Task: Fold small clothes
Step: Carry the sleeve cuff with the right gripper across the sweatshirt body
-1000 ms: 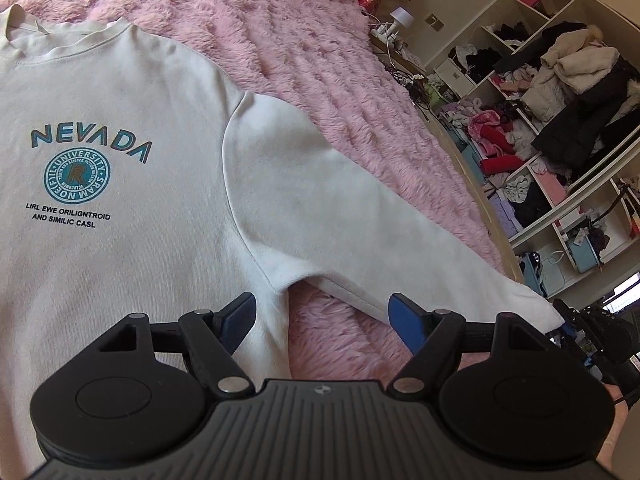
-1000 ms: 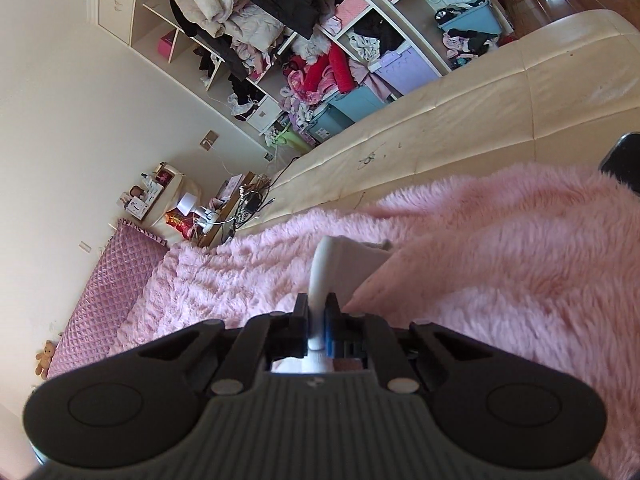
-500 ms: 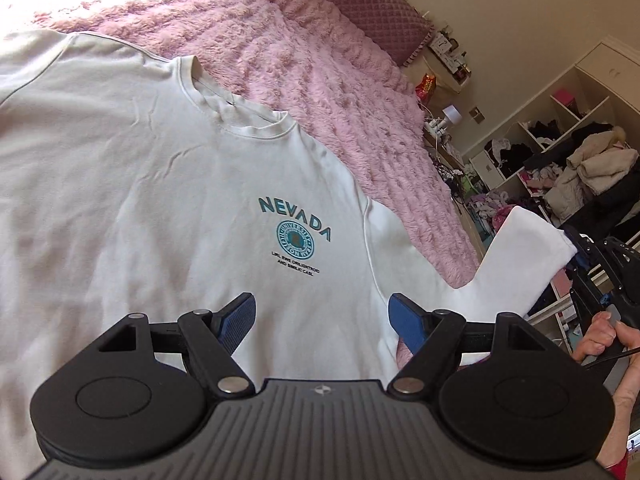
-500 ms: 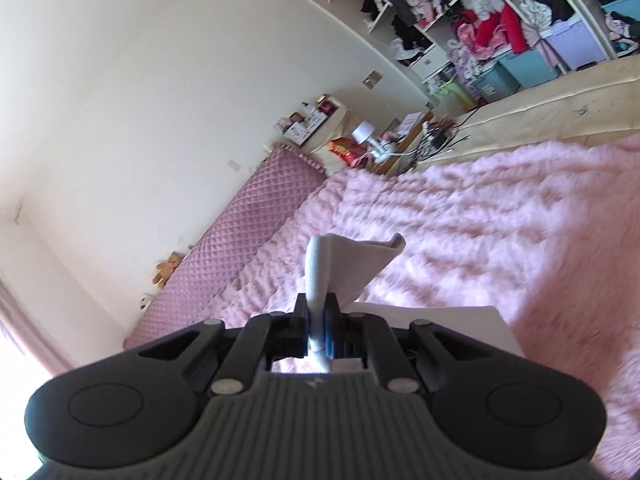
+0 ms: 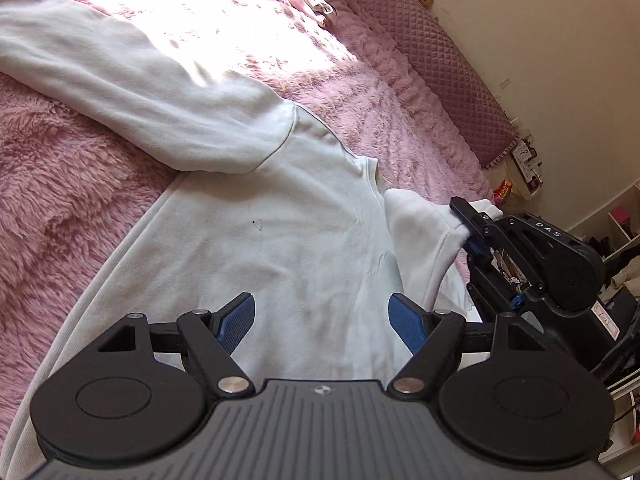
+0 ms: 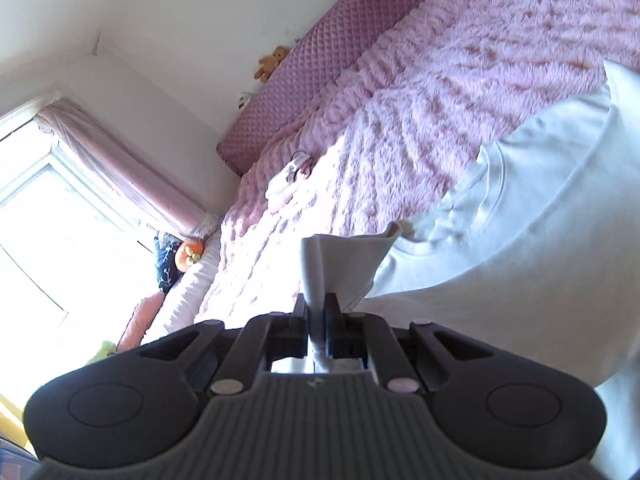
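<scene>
The right gripper point(image 6: 316, 320) is clamped on the cuff point(image 6: 344, 264) of one sleeve and holds it over the chest of the white sweatshirt point(image 5: 280, 216), which lies flat on the fluffy pink blanket point(image 5: 68, 200). The left gripper point(image 5: 322, 318) hovers above the body with jaws wide apart and empty. It looks soft, light and floppy, so it will likely drape and crease, and hems, cuffs and seams seem the surest holds.
</scene>
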The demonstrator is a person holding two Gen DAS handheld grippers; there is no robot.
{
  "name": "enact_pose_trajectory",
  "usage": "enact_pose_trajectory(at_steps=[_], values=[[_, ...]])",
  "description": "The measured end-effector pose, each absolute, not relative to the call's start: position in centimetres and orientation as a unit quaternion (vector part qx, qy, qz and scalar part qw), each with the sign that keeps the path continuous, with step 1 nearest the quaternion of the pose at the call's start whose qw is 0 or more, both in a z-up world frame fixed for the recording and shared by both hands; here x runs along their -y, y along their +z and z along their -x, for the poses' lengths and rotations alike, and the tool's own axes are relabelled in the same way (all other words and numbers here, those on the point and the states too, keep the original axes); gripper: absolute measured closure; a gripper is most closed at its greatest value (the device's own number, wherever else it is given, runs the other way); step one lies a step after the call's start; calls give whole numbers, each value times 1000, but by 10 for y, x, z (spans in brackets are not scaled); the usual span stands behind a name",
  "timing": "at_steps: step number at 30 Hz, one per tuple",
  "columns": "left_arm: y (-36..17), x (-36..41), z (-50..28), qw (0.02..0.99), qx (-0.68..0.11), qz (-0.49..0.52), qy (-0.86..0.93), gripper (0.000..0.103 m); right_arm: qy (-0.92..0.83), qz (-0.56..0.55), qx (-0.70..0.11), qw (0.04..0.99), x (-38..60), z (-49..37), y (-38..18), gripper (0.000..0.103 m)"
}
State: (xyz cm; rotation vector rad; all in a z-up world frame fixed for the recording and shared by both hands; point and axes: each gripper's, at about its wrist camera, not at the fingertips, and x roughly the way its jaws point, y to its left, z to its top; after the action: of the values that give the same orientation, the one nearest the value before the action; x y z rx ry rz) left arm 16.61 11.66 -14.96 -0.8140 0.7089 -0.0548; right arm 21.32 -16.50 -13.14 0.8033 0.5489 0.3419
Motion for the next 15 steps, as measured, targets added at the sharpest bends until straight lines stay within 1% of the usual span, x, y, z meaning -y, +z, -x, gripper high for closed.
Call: enact_pose_trajectory(at_steps=[1,3,4,5,7,8,9,10,11,12,15], values=[[-152,-122,-165,857,-336,389,-22,15,164,-374,-279,869,151,-214,-143,95],[-157,-130,-163,855,-331,398,-15,15,168,-358,-311,865,128,-211,-171,80],[-160,-134,-163,851,-331,408,-11,15,174,-349,-331,859,121,-212,-181,68],[-162,-137,-163,847,-331,416,-11,15,175,-350,-345,853,120,-209,-185,68],[-169,-140,-167,840,-331,430,-14,15,192,-356,-338,850,129,-199,-181,67],[-172,-140,-170,837,-332,434,-19,15,197,-352,-327,854,137,-195,-176,64],[-175,-139,-174,835,-332,438,-23,15,197,-346,-317,861,150,-187,-168,57],[-179,-137,-179,831,-335,443,-25,15,195,-338,-307,868,160,-180,-162,53],[-183,-136,-183,827,-338,448,-27,15,186,-323,-290,882,181,-172,-152,52],[-186,-135,-189,824,-337,454,-32,15,170,-300,-281,895,195,-165,-146,52],[-195,-128,-208,819,-339,462,-27,15,84,-181,-272,941,237,-153,-128,52]])
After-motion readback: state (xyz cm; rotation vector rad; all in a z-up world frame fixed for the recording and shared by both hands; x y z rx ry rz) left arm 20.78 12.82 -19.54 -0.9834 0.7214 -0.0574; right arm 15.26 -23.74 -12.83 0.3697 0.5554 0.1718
